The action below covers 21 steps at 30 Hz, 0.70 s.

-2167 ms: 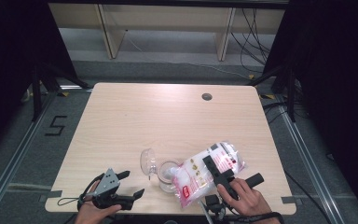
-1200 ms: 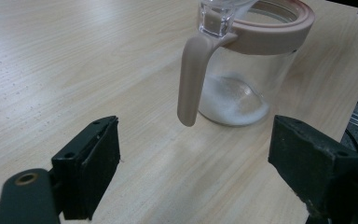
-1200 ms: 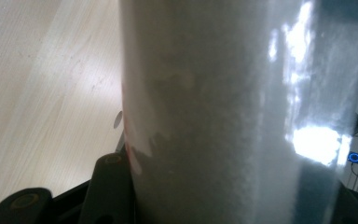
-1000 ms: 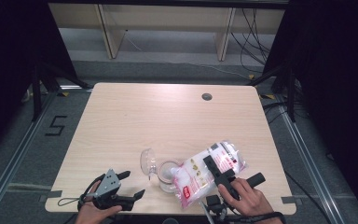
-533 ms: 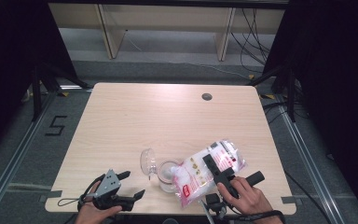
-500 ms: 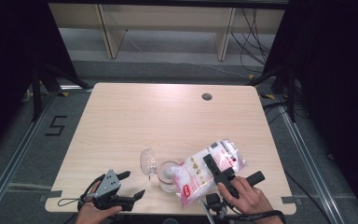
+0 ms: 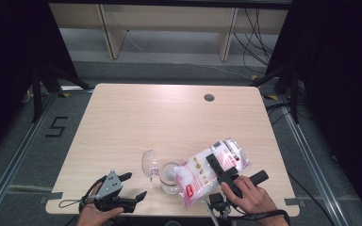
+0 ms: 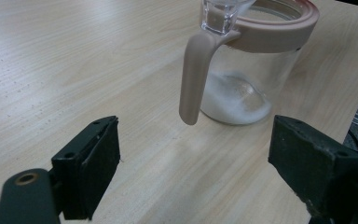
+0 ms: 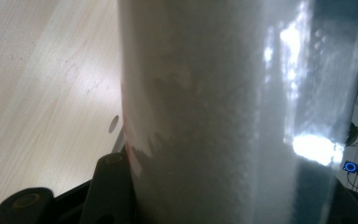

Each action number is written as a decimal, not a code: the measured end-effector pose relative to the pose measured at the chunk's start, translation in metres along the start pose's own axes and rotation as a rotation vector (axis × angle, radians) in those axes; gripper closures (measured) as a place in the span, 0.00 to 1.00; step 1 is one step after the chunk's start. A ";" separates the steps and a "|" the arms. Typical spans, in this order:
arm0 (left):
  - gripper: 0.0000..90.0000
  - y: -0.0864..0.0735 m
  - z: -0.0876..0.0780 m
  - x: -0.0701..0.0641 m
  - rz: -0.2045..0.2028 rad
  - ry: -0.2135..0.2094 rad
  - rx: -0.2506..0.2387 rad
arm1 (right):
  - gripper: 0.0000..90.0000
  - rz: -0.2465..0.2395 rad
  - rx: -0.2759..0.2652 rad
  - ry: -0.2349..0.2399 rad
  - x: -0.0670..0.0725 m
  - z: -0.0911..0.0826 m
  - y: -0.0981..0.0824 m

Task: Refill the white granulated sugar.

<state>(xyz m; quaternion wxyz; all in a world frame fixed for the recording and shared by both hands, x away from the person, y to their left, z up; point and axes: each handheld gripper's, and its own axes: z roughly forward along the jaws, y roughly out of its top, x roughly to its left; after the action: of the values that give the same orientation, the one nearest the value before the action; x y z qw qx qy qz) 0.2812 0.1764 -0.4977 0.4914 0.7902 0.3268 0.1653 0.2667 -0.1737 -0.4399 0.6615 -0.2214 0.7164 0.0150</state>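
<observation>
We are clamping our right gripper [image 7: 219, 165] fingers [image 9: 114, 186] on the clear bag of white grains [image 7: 212, 170], tilting it so its lower end is hanging over the glass jar [image 7: 169, 176] at its nine o'clock. The jar, with its hinged lid [image 7: 149, 163] standing open, is sitting near the tabletop [image 7: 169, 117] front edge, at about six o'clock. We are resting our left gripper [image 7: 134, 187] at the jar's eight o'clock, fingers [image 8: 91, 163] spread apart, gripping nothing.
</observation>
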 end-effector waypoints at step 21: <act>0.18 0.001 0.002 0.002 0.004 0.001 -0.001 | 0.63 -0.060 -0.059 -0.015 -0.004 -0.002 0.002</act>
<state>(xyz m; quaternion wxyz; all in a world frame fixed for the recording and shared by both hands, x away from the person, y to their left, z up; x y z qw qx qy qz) 0.2840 0.1762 -0.4978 0.4912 0.7907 0.3252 0.1668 0.2638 -0.1711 -0.4360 0.6602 -0.2620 0.7037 0.0177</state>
